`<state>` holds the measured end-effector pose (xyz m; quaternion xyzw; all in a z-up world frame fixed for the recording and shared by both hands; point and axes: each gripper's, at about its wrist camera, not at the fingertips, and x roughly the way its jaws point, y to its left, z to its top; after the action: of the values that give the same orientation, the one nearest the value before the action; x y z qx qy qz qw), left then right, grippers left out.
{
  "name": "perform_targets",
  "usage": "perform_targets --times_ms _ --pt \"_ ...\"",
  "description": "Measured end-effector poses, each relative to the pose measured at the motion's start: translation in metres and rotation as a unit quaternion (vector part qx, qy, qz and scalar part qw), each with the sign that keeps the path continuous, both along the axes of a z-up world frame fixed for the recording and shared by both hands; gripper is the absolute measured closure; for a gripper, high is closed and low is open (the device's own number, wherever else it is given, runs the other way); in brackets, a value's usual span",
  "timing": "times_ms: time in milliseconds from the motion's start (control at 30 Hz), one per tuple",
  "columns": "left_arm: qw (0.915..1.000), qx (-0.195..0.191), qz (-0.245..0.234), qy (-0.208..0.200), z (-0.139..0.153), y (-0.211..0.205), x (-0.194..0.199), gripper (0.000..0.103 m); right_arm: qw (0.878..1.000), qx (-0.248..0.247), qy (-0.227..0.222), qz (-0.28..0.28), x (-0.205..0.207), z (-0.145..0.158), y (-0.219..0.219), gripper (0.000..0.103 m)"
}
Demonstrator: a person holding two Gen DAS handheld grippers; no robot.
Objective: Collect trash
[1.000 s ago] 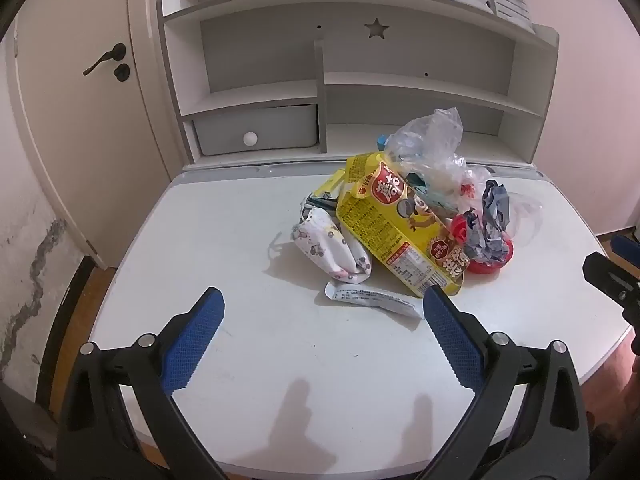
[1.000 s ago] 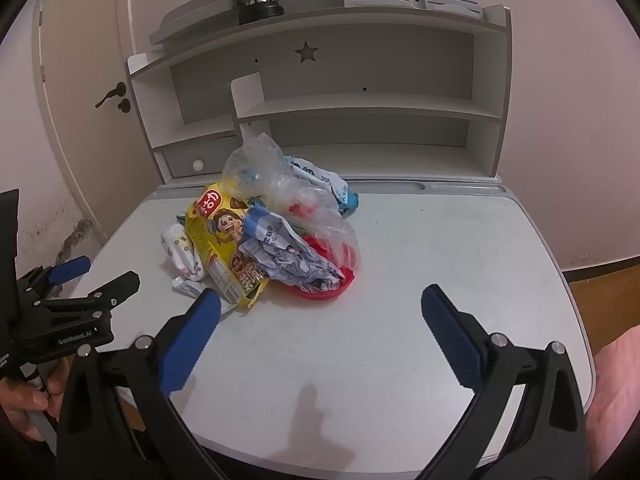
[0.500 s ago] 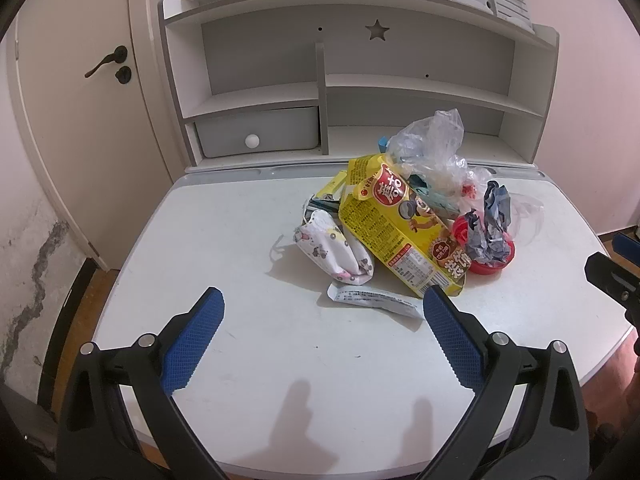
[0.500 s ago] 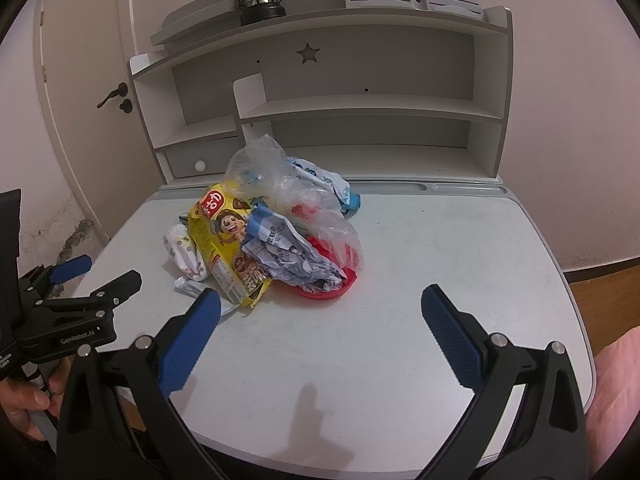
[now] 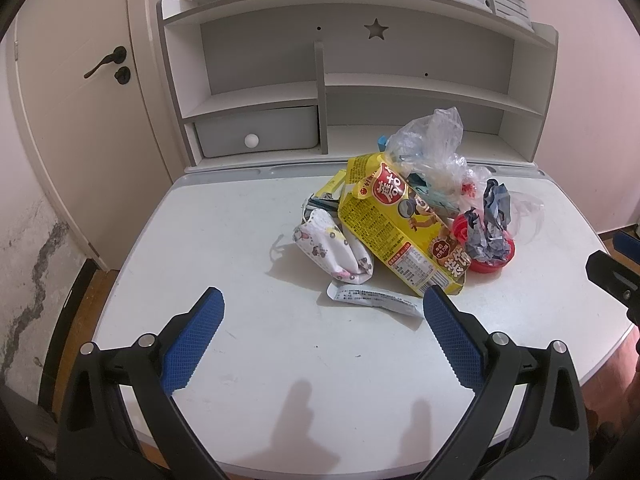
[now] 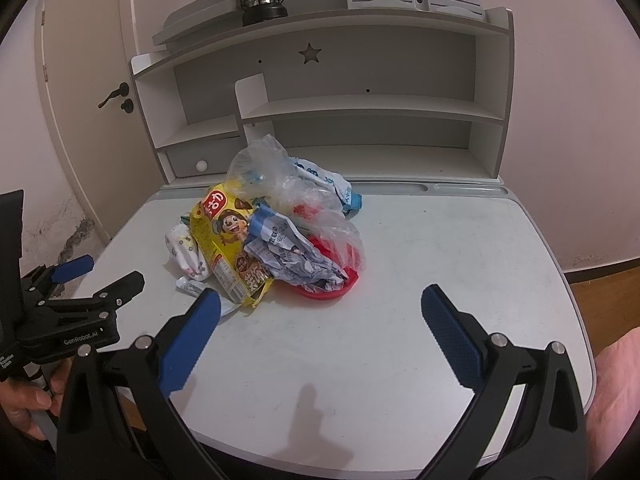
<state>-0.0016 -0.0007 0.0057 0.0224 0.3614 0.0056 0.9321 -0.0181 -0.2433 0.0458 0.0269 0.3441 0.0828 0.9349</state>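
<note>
I held my left gripper [image 5: 322, 300] and right gripper [image 6: 320, 300] spread wide and empty over the near edge of the desk [image 5: 224, 248], with nothing between the pads. Beyond them the flat white sachet [image 5: 374, 299] lay nearest; thin against the surface, I judged it likely to slip my pads. Farther back the yellow snack bag [image 5: 394, 230] leaned on the clear plastic bag [image 5: 434, 148] and red lid [image 6: 332, 286], so tugging one could have scattered the heap.

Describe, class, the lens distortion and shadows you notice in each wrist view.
Left wrist view: fisheye bends the shelf unit; finger shadows fall on the desk below the left gripper. Right wrist view: dark corner vignetting; one finger shadow beneath the right gripper.
</note>
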Motion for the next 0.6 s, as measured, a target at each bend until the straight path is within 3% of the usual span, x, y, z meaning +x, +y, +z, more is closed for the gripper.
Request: perform_targets --times_ms 600 --pt "1.0000 0.002 0.000 -0.001 -0.0012 -0.0006 -0.0008 0.006 1.000 0.002 -0.001 0.002 -0.0005 -0.0005 0.0007 0.006"
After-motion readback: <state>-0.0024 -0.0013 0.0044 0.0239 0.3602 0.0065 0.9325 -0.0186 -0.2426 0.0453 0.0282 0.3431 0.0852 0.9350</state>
